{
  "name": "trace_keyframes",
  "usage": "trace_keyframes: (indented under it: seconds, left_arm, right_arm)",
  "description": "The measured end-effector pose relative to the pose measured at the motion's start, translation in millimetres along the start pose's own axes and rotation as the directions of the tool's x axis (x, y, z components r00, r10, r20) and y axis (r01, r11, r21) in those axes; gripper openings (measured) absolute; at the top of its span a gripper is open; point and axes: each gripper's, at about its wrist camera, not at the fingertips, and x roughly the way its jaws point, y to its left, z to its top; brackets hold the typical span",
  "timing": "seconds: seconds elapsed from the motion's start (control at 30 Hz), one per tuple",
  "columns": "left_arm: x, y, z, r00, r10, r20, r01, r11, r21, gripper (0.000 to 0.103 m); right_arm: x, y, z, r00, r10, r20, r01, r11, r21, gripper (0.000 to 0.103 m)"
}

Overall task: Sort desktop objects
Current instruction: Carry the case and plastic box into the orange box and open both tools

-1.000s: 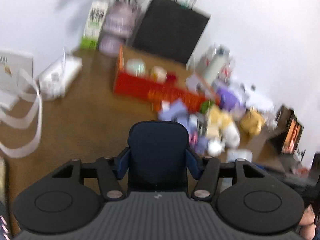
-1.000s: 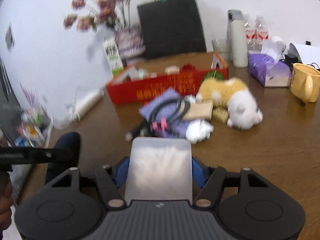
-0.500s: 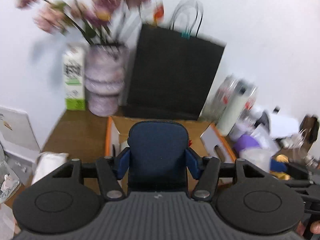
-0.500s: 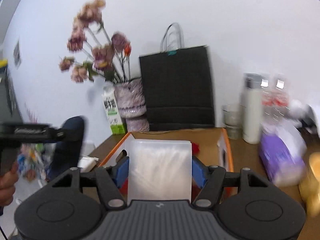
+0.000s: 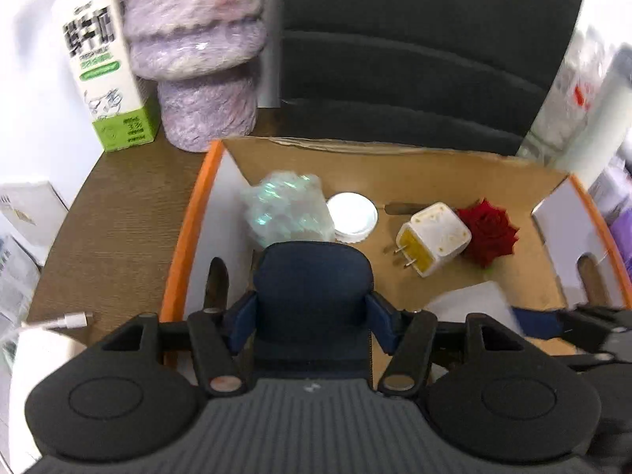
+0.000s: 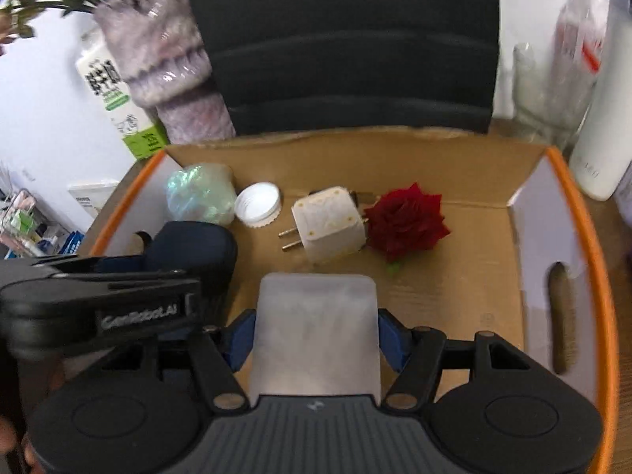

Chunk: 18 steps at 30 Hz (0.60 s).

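An orange-rimmed cardboard box [image 5: 185, 229] [image 6: 584, 237] lies below both grippers. It holds a crumpled iridescent wrapper [image 5: 284, 209], a white cap [image 5: 352, 218], a white plug adapter [image 5: 432, 239] and a red rose [image 5: 489, 233]. My left gripper [image 5: 312, 318] grips a dark navy case [image 5: 312, 276] over the box's left end. Its jaws are opening, but the pads still touch the case's sides. My right gripper [image 6: 316, 335] is shut on a frosted white plastic box [image 6: 316, 308] over the middle of the cardboard box. The navy case [image 6: 189, 249] also shows in the right wrist view.
Behind the box stand a purple vase [image 5: 197, 59], a milk carton [image 5: 106, 63] and a black paper bag [image 5: 414, 39]. A white bottle [image 6: 604, 118] and clear bottles stand at the right. Brown table [image 5: 110, 213] shows left of the box, with papers past its edge.
Both grippers have swung from the cluttered table to above the cardboard box and tilted down into it. Each still carries its object.
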Motion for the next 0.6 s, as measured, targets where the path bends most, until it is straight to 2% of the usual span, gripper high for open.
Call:
trace_keyframes:
  seconds: [0.07, 0.1, 0.17, 0.23, 0.3, 0.4, 0.5, 0.6]
  left_arm:
    - [-12.0, 11.4, -1.9, 0.998, -0.060, 0.004, 0.060, 0.996, -0.062, 0.065]
    - [-21.3, 19.6, -5.0, 0.996, -0.093, 0.011, 0.094, 0.991, -0.094, 0.070]
    - [-44.8, 33.1, -14.0, 0.992, -0.113, 0.059, 0.121, 0.982, -0.147, 0.077]
    - [-76.2, 39.0, -37.7, 0.984, -0.097, 0.152, 0.125, 0.974, -0.188, 0.078]
    - [-101.9, 29.2, -63.2, 0.977, -0.066, 0.204, 0.095, 0.986, -0.140, 0.084]
    - [-127.2, 10.4, -102.6, 0.966, -0.043, 0.255, 0.068, 0.994, -0.088, 0.095]
    - [-140.3, -4.8, -141.9, 0.962, -0.079, 0.260, 0.101, 0.992, -0.073, 0.095]
    - [-151.7, -16.2, -181.4, 0.950, -0.121, 0.286, 0.127, 0.992, -0.002, 0.096]
  right_arm:
    - [-1.8, 1.9, -1.9, 0.998, 0.056, 0.014, -0.056, 0.998, 0.008, 0.066]
    - [-4.1, 1.7, -3.2, 0.995, 0.097, 0.011, -0.097, 0.995, 0.012, 0.068]
    - [-15.3, 1.3, -5.5, 0.988, 0.156, 0.021, -0.156, 0.988, 0.018, 0.068]
    - [-33.8, 0.7, -11.2, 0.991, 0.116, 0.073, -0.116, 0.993, -0.001, 0.068]
    - [-55.4, -1.2, -22.2, 0.991, 0.048, 0.128, -0.045, 0.999, -0.028, 0.068]
    - [-84.3, -8.0, -43.2, 0.987, -0.023, 0.158, 0.031, 0.998, -0.051, 0.068]
    - [-114.6, -13.4, -71.3, 0.978, -0.054, 0.199, 0.070, 0.995, -0.071, 0.068]
    - [-148.0, -11.5, -109.3, 0.957, -0.089, 0.276, 0.113, 0.991, -0.071, 0.068]
